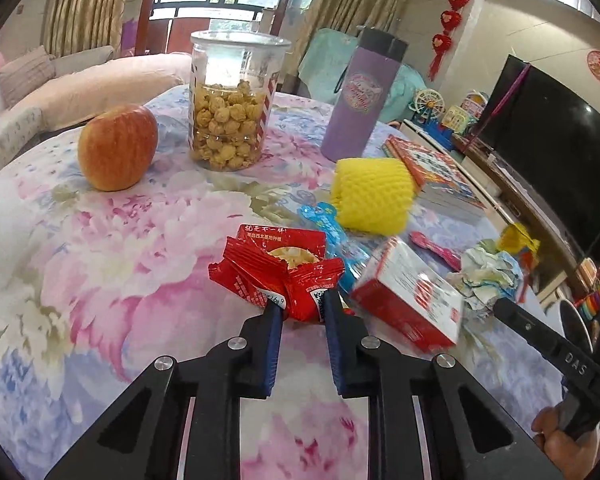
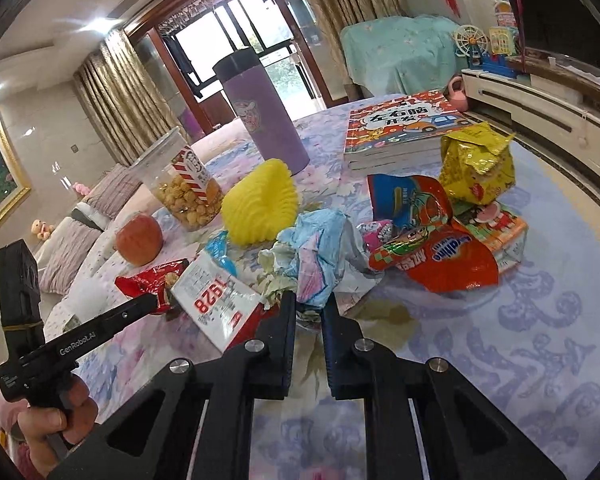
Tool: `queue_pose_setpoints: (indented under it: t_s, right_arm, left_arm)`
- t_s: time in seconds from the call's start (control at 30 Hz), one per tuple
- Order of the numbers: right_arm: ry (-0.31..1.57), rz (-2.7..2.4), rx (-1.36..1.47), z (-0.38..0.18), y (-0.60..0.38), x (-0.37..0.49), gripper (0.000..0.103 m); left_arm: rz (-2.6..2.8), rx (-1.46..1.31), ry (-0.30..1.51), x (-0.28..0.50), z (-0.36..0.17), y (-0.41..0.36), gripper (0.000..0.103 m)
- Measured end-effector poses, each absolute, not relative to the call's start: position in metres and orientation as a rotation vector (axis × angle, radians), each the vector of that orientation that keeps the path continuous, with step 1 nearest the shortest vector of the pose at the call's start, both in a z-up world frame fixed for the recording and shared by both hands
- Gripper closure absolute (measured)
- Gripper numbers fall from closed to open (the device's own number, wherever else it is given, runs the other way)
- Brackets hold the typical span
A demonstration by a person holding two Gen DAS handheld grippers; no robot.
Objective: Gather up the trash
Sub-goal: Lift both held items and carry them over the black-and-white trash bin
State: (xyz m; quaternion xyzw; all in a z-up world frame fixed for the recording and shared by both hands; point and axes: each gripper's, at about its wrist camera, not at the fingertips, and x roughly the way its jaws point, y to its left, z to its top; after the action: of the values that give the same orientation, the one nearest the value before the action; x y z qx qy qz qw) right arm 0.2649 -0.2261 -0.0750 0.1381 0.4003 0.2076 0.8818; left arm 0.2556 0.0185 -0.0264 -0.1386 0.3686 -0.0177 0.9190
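While both grippers are pinched onto litter, the coming move turns on the lift. The red snack wrapper (image 1: 278,276) lies straight ahead of the left gripper (image 1: 302,312), its near torn edge clamped between the blue pads, the rest of it reaching away from the jaws toward the popcorn jar (image 1: 230,100). The jaws are drawn nearly together, with only the thin foil between them. The crumpled tissue wad (image 2: 316,256) sits likewise dead ahead of the right gripper (image 2: 309,312), whose jaws are closed to a narrow gap on its lower fold. Each hand already holds the piece nearest to it, so I judge that neither needs to reach across.

Taking the red-and-white carton (image 1: 410,300) as the landmark: the red wrapper is just left of it and touching it, the tissue wad just right of it, a blue wrapper (image 1: 324,220) behind it, and the yellow foam net (image 1: 374,194) farther behind.

By count: one carton, one foam net, one blue wrapper, one pink spoon (image 1: 434,248), one apple (image 1: 118,148), one popcorn jar, one purple tumbler (image 2: 266,120). Right of the wad lies a heap of about five packets (image 2: 444,240), including a yellow bag (image 2: 478,166). A stack of books (image 2: 400,128), perhaps two or three, lies beyond, all on the floral tablecloth (image 1: 100,248).
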Motion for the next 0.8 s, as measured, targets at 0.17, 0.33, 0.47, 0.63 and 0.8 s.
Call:
queue_pose_setpoints:
  t_s: [0.17, 0.33, 0.47, 0.63, 0.8]
  right_arm:
    - [0.823, 0.440, 0.309, -0.068, -0.238, 0.249, 0.091]
    - [0.805, 0.439, 0.324, -0.059, -0.252, 0.231, 0.091]
    - [0.802, 0.444, 0.324, -0.054, -0.259, 0.218, 0.091]
    - [0.794, 0.433, 0.329, -0.049, -0.275, 0.201, 0.091]
    - [0.782, 0.390, 0.334, -0.047, -0.299, 0.187, 0.091]
  left_arm:
    - [-0.076, -0.289, 0.733, 0.223, -0.015, 0.011, 0.084]
    - [-0.121, -0.283, 0.731, 0.195, -0.011, -0.004, 0.084]
    - [-0.163, -0.264, 0.745, 0.184, -0.011, -0.021, 0.084]
    - [-0.218, -0.241, 0.749, 0.178, -0.005, -0.044, 0.084]
    - [-0.285, -0.208, 0.749, 0.173, 0.001, -0.070, 0.084]
